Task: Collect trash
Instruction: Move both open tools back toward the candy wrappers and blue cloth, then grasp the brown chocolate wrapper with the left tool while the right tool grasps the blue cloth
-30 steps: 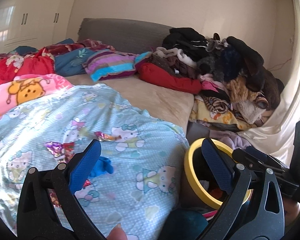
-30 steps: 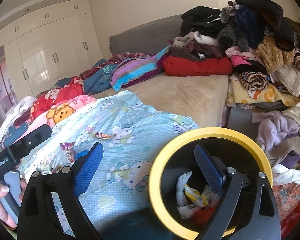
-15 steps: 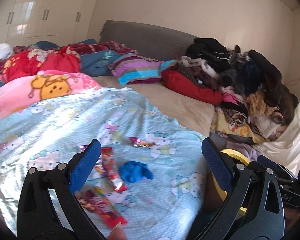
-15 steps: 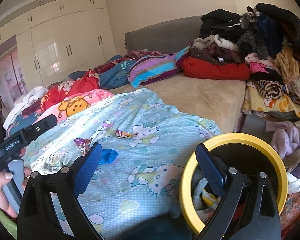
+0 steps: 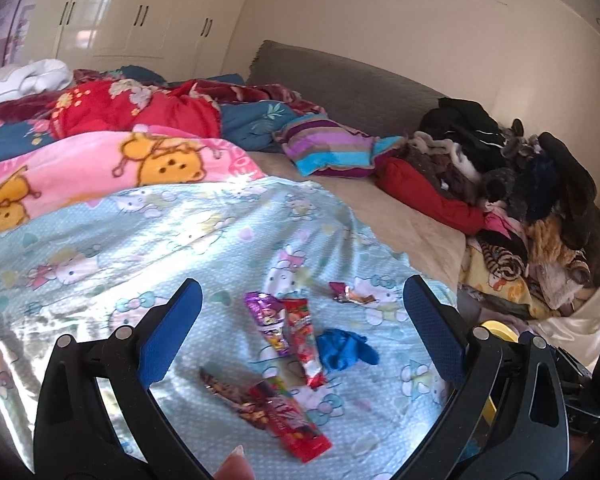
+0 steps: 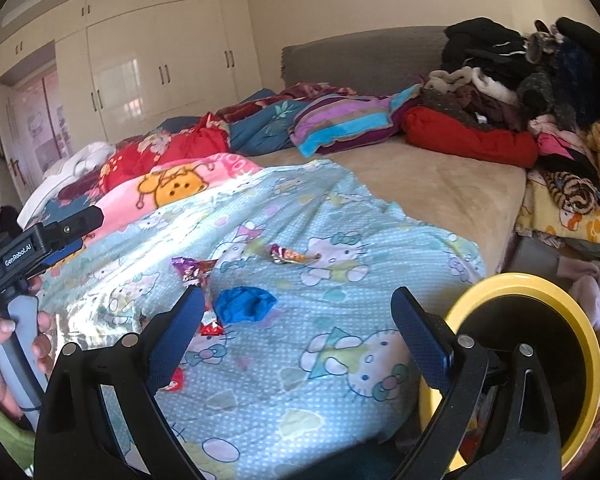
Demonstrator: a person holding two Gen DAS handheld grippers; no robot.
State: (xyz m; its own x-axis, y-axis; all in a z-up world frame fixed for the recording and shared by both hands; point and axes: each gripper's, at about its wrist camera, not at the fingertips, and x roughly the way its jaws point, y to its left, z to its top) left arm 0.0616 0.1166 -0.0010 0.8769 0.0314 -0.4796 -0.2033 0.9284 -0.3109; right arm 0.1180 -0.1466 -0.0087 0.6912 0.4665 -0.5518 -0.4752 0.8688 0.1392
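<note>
Snack wrappers [image 5: 284, 364] and a crumpled blue scrap [image 5: 342, 348] are seen on the cartoon-cat bedsheet [image 5: 180, 248], fuller in view than a second ago. The left tool [image 5: 300, 336] and right tool [image 6: 296, 328] are held wide, empty. A yellow-rimmed bin [image 6: 540, 360] (beside the bed) is seen rightward.

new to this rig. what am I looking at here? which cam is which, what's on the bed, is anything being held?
No robot arm: a person carries a hand-held gripper in each hand, each with a fisheye camera looking along its blue-padded fingers. The left hand-held gripper and right hand-held gripper are both open and empty. On the light blue cartoon-cat blanket lie snack wrappers: a purple wrapper, a red wrapper, a small candy wrapper, plus a crumpled blue glove. The yellow-rimmed trash bin stands beside the bed.
</note>
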